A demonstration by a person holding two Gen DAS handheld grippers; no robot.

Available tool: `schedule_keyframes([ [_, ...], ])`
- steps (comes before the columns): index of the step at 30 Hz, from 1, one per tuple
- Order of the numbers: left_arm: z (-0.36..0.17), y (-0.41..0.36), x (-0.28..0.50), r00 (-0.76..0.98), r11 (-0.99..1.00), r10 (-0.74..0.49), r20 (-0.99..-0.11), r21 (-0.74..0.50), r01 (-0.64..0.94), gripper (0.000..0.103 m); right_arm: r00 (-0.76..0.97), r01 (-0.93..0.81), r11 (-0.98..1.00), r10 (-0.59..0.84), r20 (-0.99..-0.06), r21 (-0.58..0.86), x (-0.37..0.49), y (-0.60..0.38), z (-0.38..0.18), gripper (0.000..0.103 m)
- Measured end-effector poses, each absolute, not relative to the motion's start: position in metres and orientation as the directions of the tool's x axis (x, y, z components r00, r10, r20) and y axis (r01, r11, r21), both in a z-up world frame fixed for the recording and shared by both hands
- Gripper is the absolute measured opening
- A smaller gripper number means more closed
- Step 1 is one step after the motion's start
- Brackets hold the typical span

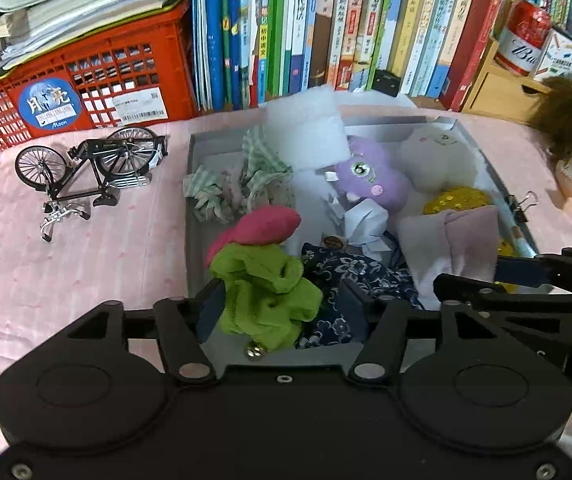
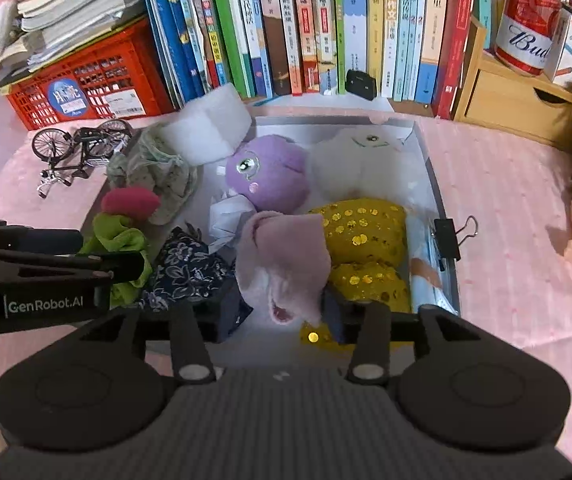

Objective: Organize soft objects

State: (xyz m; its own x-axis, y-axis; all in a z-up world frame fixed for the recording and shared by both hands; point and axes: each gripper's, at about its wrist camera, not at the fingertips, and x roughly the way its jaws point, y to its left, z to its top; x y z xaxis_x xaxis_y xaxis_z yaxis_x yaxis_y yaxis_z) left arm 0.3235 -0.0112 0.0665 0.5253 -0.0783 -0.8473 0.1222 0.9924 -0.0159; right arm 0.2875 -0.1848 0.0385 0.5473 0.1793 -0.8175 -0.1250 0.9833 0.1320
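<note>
**Soft toys gathered in a grey box, both grippers standing over it**

On a pink-covered surface, a model bicycle (image 1: 90, 172) lies far left, outside the grey box (image 1: 190, 216). Over the box's near left corner, the left gripper (image 1: 282, 308) has its jaws apart around a green cloth toy (image 1: 266, 300); the pads do not seem to press it. To the right, the right gripper (image 2: 282, 316) stands with jaws apart around a pale pink cloth (image 2: 282, 264), beside a yellow sequinned cushion (image 2: 361, 228). This looks like the release step; next, both should lift clear. The box's near edge is hidden behind the grippers, and whether either cloth rests fully on the box floor is unclear.
</note>
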Motion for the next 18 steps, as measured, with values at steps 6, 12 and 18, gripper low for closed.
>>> schedule_keyframes([
  [6,0.082,-0.011,0.307,0.559,0.991,-0.091,-0.824,-0.018,0.135,0.067,0.596,-0.126,0.983,0.182,-0.782,0.132,0.274,-0.190,0.053,0.068],
  [12,0.100,-0.013,0.288,0.610,0.989,-0.092,-0.787,-0.002,0.148,0.073,0.657,-0.122,0.987,0.157,-0.737,0.102,0.256,-0.192,0.069,0.076],
  [18,0.115,-0.011,0.270,0.653,0.989,-0.099,-0.750,0.001,0.151,0.077,0.709,-0.120,0.990,0.138,-0.692,0.075,0.238,-0.194,0.083,0.083],
])
